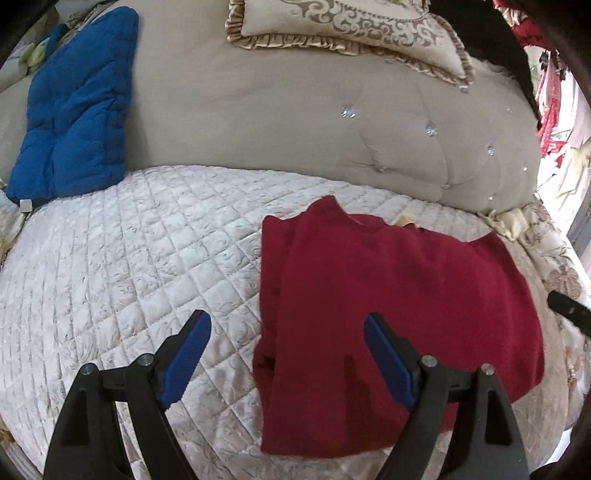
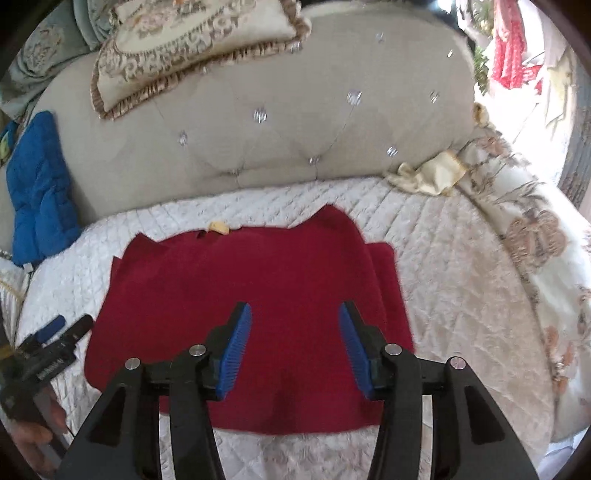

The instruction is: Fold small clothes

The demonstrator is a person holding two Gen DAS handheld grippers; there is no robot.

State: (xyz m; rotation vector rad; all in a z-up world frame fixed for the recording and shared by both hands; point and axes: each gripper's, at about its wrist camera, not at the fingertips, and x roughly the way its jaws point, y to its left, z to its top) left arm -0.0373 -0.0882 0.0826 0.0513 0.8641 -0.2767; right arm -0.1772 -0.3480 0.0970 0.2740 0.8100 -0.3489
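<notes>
On the quilted bed (image 2: 443, 258), both tongs gape above the red garment (image 2: 240, 280).

The red knit garment (image 2: 243, 306) lies flat on the white quilted bedspread (image 2: 443, 280). Behind it stands the beige tufted headboard (image 2: 295, 140). The blue padded cushion (image 2: 37, 192) leans at the headboard's left; the beige frilled pillow (image 2: 184, 48) rests on top.

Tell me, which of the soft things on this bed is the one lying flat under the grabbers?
The red garment, spread flat on the white quilt. The blue cushion and the frilled pillow lean against the beige headboard instead.
</notes>
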